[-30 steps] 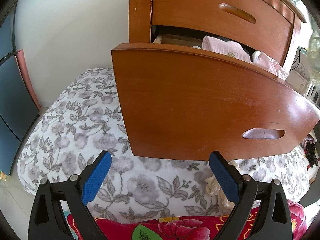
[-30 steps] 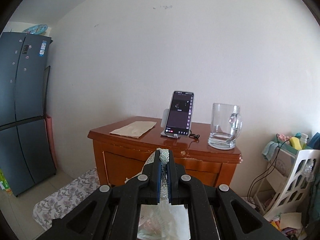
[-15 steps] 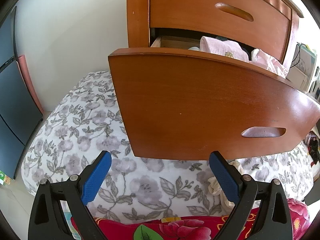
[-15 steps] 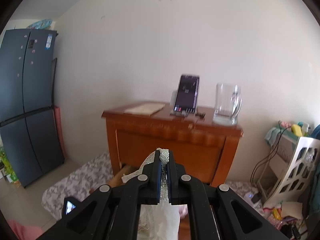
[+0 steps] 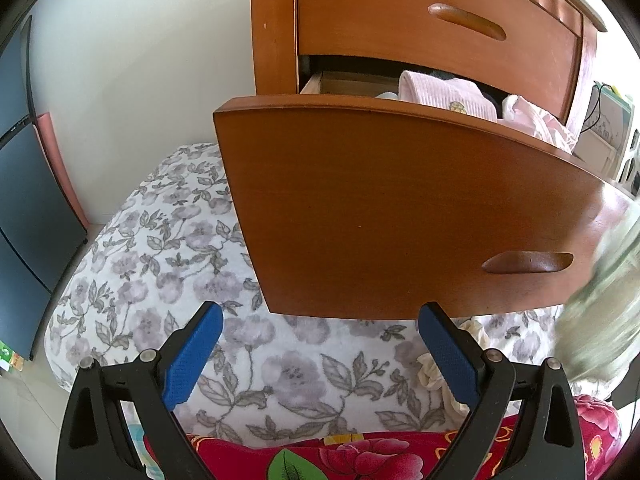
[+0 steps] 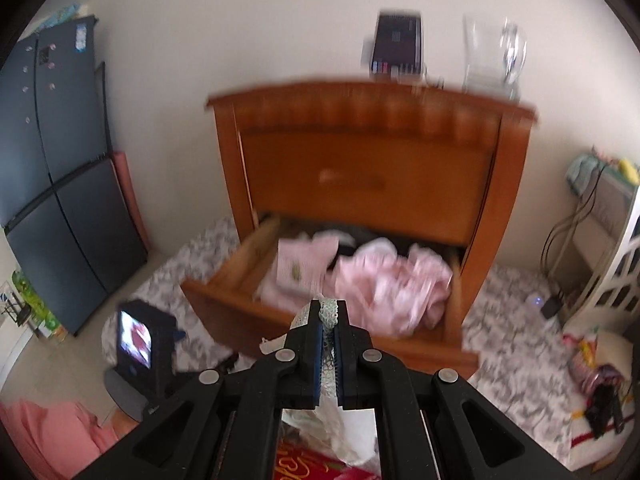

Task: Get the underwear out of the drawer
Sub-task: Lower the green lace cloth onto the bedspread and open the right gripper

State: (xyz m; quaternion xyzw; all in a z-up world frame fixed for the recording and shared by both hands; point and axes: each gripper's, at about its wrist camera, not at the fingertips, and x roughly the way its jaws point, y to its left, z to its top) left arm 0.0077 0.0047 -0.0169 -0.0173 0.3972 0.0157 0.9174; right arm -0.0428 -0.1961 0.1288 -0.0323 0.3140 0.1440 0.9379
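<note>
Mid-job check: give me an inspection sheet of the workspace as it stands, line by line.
Surface: floral mat under the nightstand.
Job's things: lower drawer pulled open, pink clothes inside; lace garment out of it.
Clutter: phone, glass mug on top.
Grippers: left gripper open, empty; right gripper shut on the lace garment.
Cables: wires right of the nightstand.
Surroundings: dark fridge, white wall.

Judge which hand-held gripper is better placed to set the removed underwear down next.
Right. The right hand-held gripper is shut on the lace-edged underwear over the open drawer; the left hand-held gripper is open, holding nothing.
</note>
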